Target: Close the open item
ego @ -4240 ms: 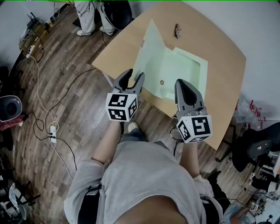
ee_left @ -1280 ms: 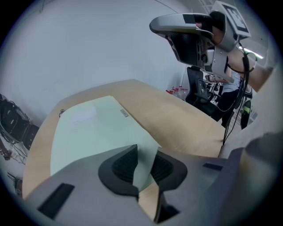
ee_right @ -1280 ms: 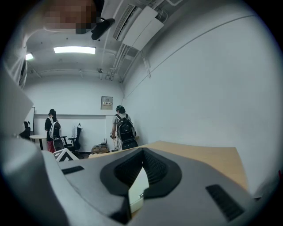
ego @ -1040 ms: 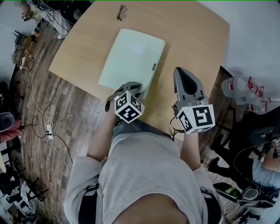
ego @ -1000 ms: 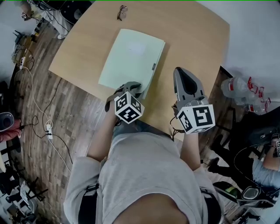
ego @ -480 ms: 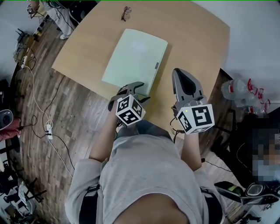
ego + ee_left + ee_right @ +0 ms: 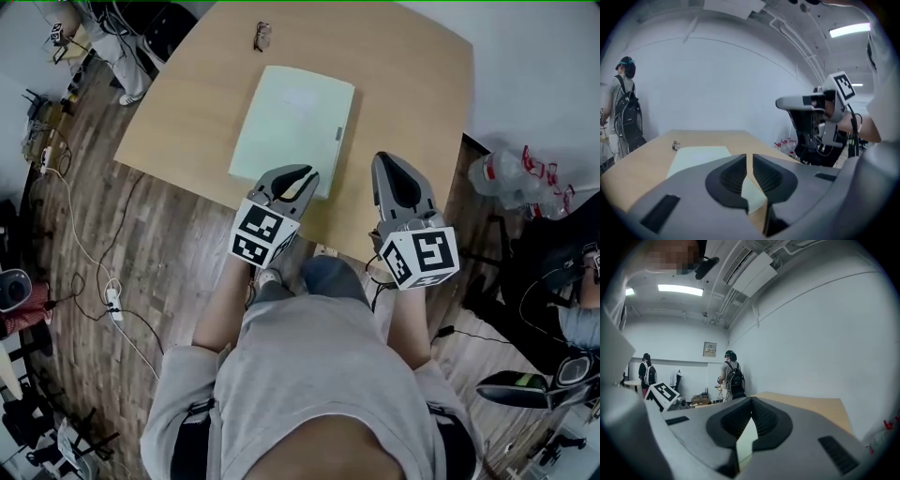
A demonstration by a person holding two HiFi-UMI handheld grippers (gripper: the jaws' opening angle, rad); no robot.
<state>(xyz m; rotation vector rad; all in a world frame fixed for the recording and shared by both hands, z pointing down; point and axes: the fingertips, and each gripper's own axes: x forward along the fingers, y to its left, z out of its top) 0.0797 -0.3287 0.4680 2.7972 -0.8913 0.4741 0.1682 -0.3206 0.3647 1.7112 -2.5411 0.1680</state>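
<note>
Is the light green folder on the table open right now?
No, the head view shows the light green folder lying flat and closed on the table, its cover down.

Folder (image 7: 292, 127): pale green, plain. Desk (image 7: 403, 84): light tan wood. Floor (image 7: 178, 244): brown planks. Left gripper (image 7: 305, 176), right gripper (image 7: 383, 159): grey, with black-and-white square-patterned cubes. Shirt (image 7: 309, 375): grey.

The folder (image 7: 291, 122) had its near edge partly hidden (head view only); the dark item (image 7: 262, 36) beyond was too small to identify.
</note>
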